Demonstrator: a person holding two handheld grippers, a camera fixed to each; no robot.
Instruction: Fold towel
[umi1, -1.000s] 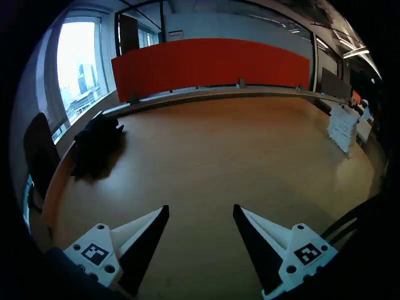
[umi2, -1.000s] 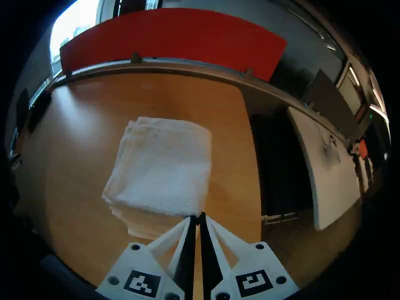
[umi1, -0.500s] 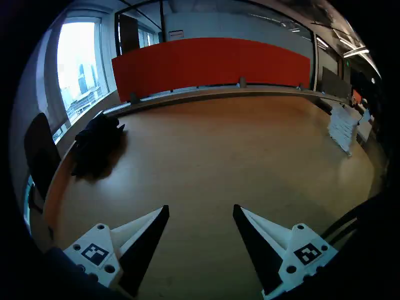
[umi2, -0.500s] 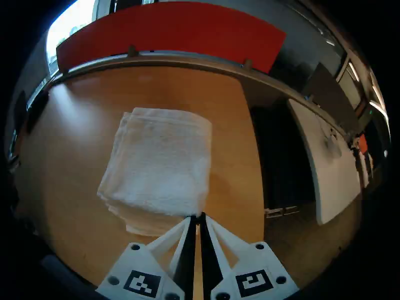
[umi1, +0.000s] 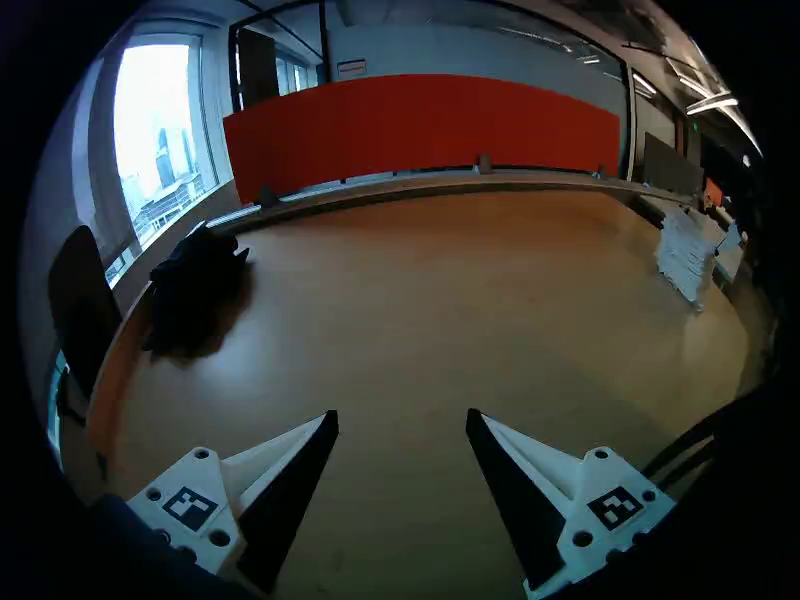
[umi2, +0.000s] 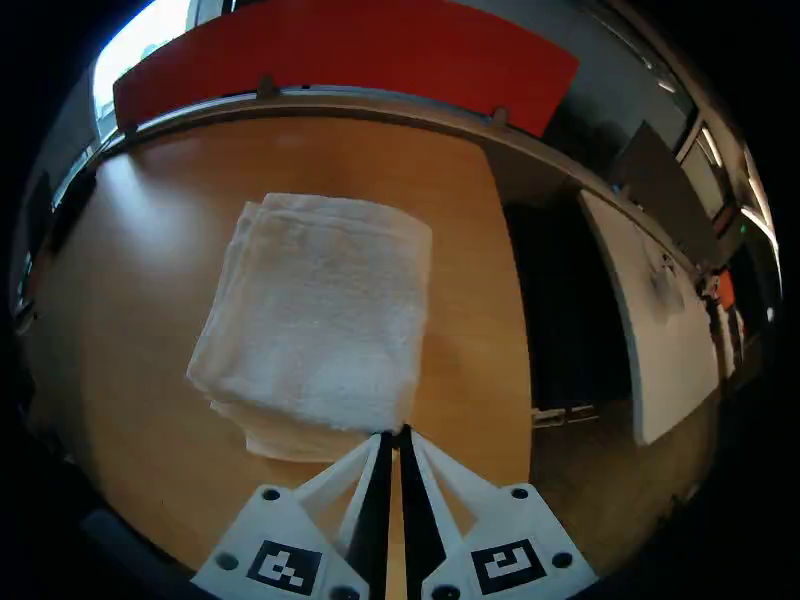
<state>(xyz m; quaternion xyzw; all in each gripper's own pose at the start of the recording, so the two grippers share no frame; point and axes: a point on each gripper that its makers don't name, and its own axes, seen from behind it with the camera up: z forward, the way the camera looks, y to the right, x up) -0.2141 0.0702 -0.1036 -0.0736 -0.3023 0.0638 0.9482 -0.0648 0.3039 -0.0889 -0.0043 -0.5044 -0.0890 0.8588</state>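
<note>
A white towel lies folded into a thick rectangle on the wooden table, close to the table's right edge. My right gripper is shut, its tips pinching the near right corner of the towel's top layer, which sits a little raised over the layers below. In the left gripper view my left gripper hovers open over bare wood, with nothing between its fingers. A white bundle at the far right edge of that table looks like the same towel.
A black bundle of cloth rests on the table's left side, with a dark chair beyond that edge. A red partition runs along the far edge. Right of the towel the table ends, with dark floor and a white desk below.
The towel's top layer has shifted slightly toward the right gripper and spread wider over the lower layers. The left gripper has not moved.
</note>
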